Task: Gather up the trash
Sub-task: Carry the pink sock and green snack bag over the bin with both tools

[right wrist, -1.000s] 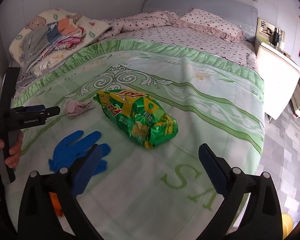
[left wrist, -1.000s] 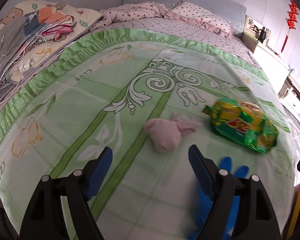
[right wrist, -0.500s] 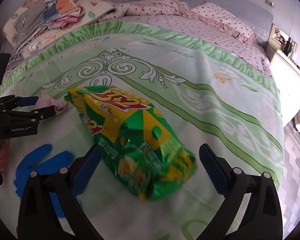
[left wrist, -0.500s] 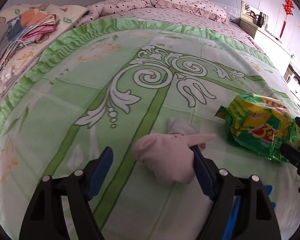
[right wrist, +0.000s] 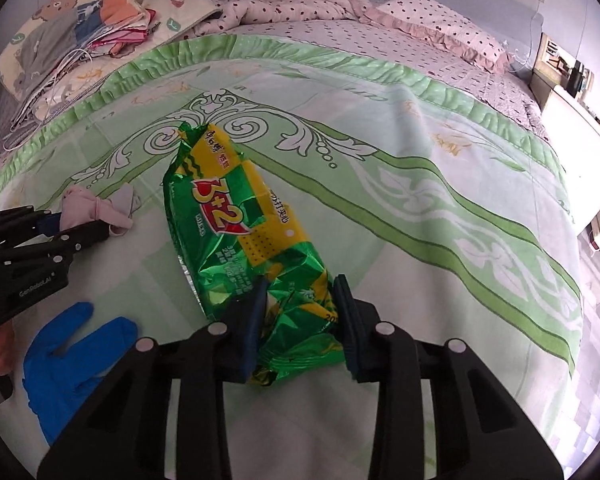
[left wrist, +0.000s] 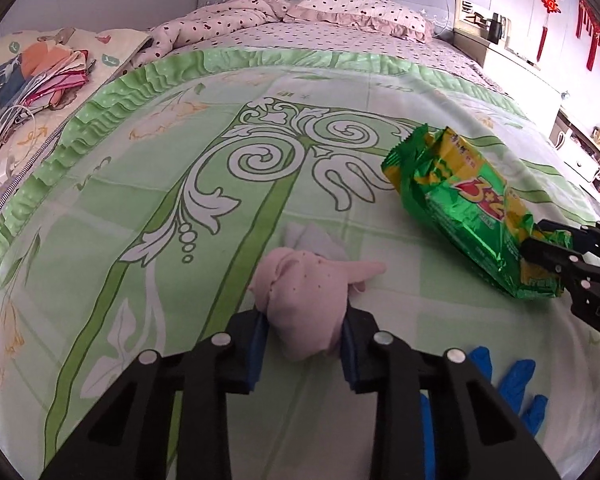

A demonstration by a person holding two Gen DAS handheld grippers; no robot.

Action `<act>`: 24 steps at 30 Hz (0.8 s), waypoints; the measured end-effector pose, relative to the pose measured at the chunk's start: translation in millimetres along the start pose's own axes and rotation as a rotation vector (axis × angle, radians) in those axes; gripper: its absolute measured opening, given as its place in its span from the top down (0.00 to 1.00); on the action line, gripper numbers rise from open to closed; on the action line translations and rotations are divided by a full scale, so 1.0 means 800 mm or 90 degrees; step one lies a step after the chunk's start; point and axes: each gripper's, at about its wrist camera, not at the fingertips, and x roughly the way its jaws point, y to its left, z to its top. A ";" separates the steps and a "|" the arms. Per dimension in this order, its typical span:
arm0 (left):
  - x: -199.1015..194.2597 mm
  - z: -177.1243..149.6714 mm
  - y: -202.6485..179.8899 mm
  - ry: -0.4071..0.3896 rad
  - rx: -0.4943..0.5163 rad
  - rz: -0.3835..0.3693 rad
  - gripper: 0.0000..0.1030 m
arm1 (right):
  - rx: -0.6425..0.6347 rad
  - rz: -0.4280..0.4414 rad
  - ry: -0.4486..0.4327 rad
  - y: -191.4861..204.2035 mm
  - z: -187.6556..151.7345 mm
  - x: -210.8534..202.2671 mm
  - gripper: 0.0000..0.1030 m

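Your left claw (left wrist: 304,338) sits bottom center of the left wrist frame, jaws closing on the pink cloth wad (left wrist: 306,300), blue pads touching both its sides; the wad lies on the green bedspread (left wrist: 140,200), just below frame center. Your right claw (right wrist: 300,320) is pressed together on the near end of the green snack bag (right wrist: 236,232), foil crumpled between the pads, the bag running up toward center of the right wrist frame. In the left view that bag (left wrist: 468,204) is at right, right claw pinching its lower end at the frame's right edge. Blue glove (right wrist: 66,360) lies flat at lower left of the right view, apart from both claws. Folded clothes pile (right wrist: 80,36) upper left, pillow (right wrist: 440,36) upper right.
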 end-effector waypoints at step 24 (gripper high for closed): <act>-0.178 -0.054 -0.028 -0.068 -0.011 -0.041 0.72 | 0.088 -0.007 -0.081 -0.037 -0.093 -0.255 0.74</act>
